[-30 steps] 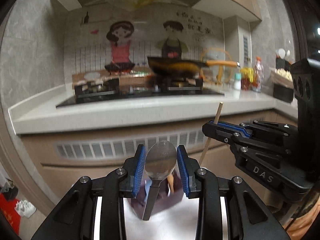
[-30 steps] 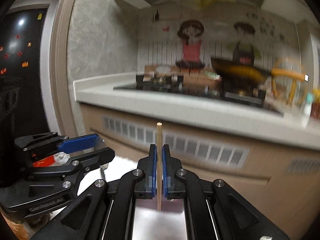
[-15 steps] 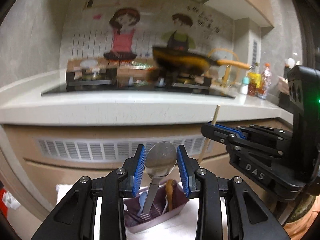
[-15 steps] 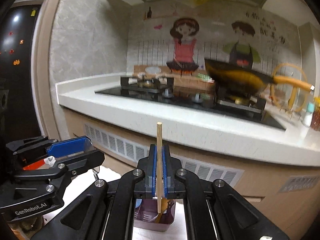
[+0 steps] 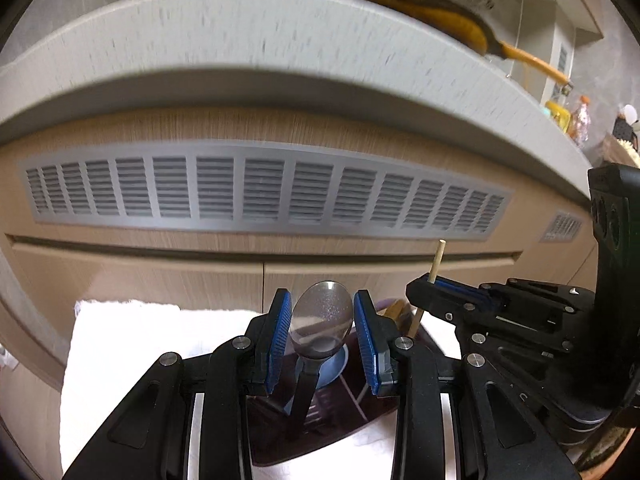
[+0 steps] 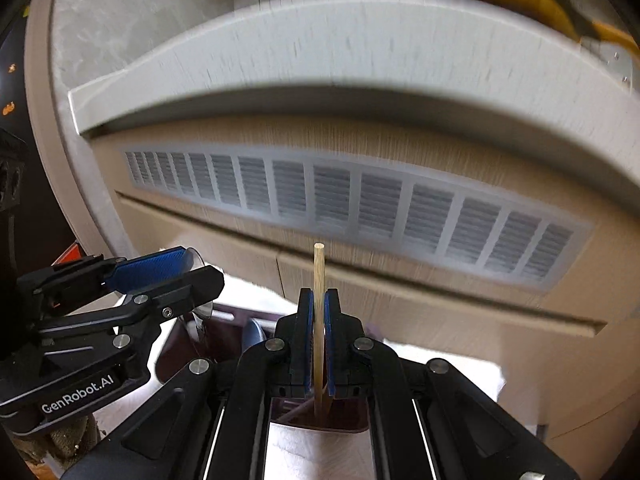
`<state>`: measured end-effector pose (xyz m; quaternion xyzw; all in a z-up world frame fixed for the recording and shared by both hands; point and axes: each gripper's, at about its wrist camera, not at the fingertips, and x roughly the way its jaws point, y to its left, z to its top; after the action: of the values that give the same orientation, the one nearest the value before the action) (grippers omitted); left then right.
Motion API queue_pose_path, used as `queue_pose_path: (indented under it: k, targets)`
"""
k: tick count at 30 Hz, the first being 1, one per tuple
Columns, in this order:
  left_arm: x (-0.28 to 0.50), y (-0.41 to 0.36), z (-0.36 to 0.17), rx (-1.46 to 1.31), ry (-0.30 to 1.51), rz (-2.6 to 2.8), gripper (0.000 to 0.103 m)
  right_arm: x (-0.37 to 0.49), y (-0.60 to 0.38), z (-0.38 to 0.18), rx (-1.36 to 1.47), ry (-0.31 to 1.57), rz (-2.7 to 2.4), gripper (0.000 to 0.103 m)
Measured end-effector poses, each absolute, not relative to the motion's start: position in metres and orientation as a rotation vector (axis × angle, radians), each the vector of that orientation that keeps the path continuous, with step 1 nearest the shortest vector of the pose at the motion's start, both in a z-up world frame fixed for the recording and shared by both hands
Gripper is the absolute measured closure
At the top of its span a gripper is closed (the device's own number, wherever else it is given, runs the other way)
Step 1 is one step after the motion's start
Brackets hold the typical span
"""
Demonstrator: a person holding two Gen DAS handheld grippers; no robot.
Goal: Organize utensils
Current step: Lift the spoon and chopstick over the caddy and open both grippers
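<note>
My left gripper (image 5: 322,332) is shut on a metal spoon (image 5: 321,320), bowl up, handle hanging into a dark purple utensil holder (image 5: 352,420) on a white cloth (image 5: 132,344). My right gripper (image 6: 319,344) is shut on a wooden chopstick (image 6: 319,280), held upright over the same holder (image 6: 320,424). A pale blue spoon (image 5: 332,368) and a wooden utensil (image 5: 394,306) sit in the holder. The right gripper (image 5: 440,292) shows at the right of the left wrist view; the left gripper (image 6: 168,276) shows at the left of the right wrist view.
A wood-fronted kitchen cabinet with a long grey vent grille (image 5: 264,192) stands close ahead, under a pale counter edge (image 5: 280,40). A pan with an orange handle (image 5: 440,12) sits on the counter. Bottles (image 5: 576,120) stand at the far right.
Both grippers have tilted down and moved closer to the holder. The counter and stove have slid up out of view. The spoon and chopstick stay gripped.
</note>
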<state>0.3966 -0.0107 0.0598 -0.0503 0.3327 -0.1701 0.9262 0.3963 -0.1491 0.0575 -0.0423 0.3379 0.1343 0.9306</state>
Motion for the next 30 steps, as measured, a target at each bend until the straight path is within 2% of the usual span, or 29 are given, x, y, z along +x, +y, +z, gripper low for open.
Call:
queue_pose_path:
  k: [5,7,13,15,22,24,30]
  targets:
    - [0.409,-0.009,0.043,-0.115,0.731,-0.33,0.068,0.408,-0.152,0.037,-0.071,0.743,0.273,0.097]
    - [0.411,-0.007,0.041,-0.126,0.743,-0.334,0.064,0.409,-0.156,0.034,-0.051,0.754,0.269,0.097]
    - [0.399,0.004,0.058,-0.118,0.693,-0.308,0.059,0.401,-0.165,0.031,-0.044,0.753,0.234,0.092]
    - [0.389,0.008,0.066,-0.115,0.672,-0.301,0.057,0.392,-0.166,0.033,-0.059,0.736,0.23,0.085]
    - [0.34,0.028,0.074,-0.064,0.657,-0.264,0.051,0.355,-0.154,0.053,-0.115,0.686,0.24,0.078]
    - [0.322,0.037,0.067,-0.055,0.678,-0.248,0.05,0.34,-0.149,0.054,-0.122,0.685,0.255,0.073]
    - [0.268,0.072,0.029,-0.07,0.766,-0.18,0.049,0.296,-0.131,0.036,-0.156,0.718,0.306,0.07]
